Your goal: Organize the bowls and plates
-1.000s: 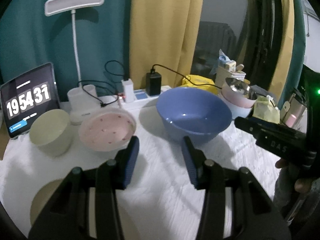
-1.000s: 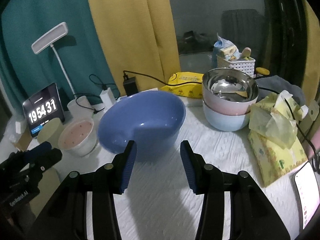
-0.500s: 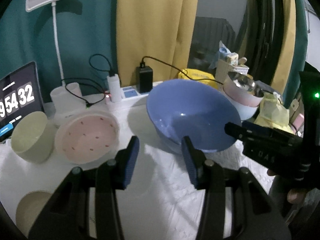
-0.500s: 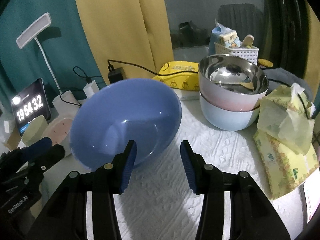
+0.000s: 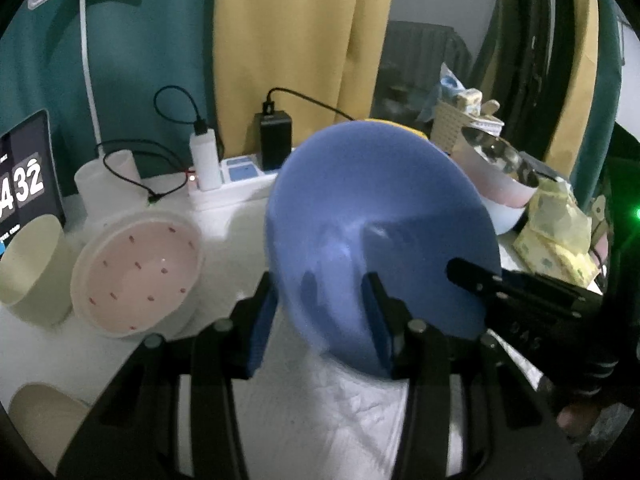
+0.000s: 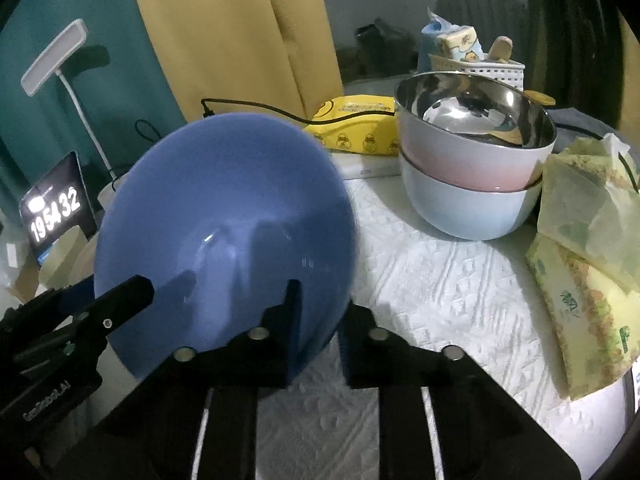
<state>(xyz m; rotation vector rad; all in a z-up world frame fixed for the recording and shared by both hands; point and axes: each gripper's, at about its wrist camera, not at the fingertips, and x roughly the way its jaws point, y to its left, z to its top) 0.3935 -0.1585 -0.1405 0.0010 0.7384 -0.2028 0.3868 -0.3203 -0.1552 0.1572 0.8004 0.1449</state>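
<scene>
your right gripper [image 6: 316, 320] has the near rim of the blue bowl [image 6: 224, 216] between its jaws, one finger inside the wall and one outside, and the jaws are closing on it; from the right wrist view the pads look pressed onto the rim. let that pinch finish before you ask the bowl to travel. it is already tipped up steeply, its far rim high and its underside toward the white cloth [image 6: 440, 292], so a half-set grip on a smooth, sloping wall could let it swing or slide out.

your left gripper [image 5: 320, 320] straddles the bowl's lower edge, jaws closing a little, one pad clearly standing off the outer wall and the other inside. i judge it is not gripping yet (treat it as a guard, not a second hold). if you want two-handed support, seat it squarely on the rim first.

the likely home is the stacked bowls [image 6: 476, 168] to the right, metal-lined pink over pale blue, though the blue one is much wider than they are; the pink dotted bowl [image 5: 140, 272] and the pale green cup [image 5: 32, 264] sit to the left. lift clear of the cables at the back.

the bowl itself is plain, glossy, deep and wide, empty, with a soft highlight inside.
</scene>
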